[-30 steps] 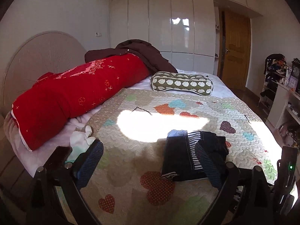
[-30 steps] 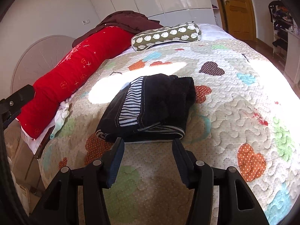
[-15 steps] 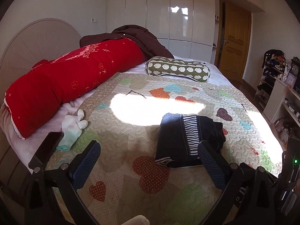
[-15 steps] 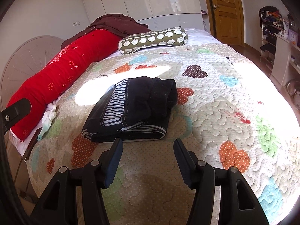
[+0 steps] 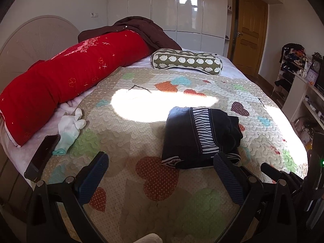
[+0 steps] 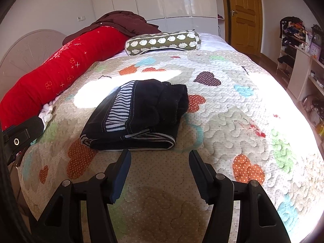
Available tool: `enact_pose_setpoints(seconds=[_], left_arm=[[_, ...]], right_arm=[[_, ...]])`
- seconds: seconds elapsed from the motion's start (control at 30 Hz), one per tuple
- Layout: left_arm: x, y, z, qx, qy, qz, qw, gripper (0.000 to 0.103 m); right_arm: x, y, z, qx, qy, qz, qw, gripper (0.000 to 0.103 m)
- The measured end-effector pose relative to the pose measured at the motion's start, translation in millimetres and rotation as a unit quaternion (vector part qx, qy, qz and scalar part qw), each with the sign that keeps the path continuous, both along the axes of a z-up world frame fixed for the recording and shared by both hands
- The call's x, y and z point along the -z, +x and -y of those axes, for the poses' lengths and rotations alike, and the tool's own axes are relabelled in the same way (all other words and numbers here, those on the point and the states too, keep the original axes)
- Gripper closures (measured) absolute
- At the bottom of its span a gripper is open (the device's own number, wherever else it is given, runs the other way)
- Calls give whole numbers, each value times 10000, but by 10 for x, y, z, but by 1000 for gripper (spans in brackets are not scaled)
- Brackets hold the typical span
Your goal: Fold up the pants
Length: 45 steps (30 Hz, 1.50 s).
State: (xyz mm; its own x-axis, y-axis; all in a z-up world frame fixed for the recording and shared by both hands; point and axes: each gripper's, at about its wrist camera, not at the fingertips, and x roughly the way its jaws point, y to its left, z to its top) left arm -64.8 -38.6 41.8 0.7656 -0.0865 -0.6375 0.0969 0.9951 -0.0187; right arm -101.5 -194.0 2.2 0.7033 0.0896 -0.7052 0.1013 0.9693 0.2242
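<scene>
On my right wrist view the pants (image 6: pixel 139 113) lie folded into a compact dark bundle with a striped band showing, just left of centre in the frame, resting on the heart-patterned quilt (image 6: pixel 232 121). My right gripper (image 6: pixel 160 172) sits at the bottom centre, fingers spread wide and holding nothing, their tips just short of the bundle's near edge. On my left wrist view the same pants (image 5: pixel 200 135) sit right of centre, and my left gripper (image 5: pixel 160 176) fills the bottom of the frame, fingers spread very wide and empty. A white glove (image 5: pixel 69 127) lies at the left, beside the long red bolster (image 5: pixel 66 81); a green patterned pillow (image 5: pixel 186 61) lies upper centre.
</scene>
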Motion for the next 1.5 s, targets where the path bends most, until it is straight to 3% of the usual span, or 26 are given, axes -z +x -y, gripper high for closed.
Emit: enact_pose_setpoints(seconds=[1.5], left_arm=[[296,76,31,31,60,-552,9985,0]], right_arm=[[132,31,9,300,-281,-359,9985,38]])
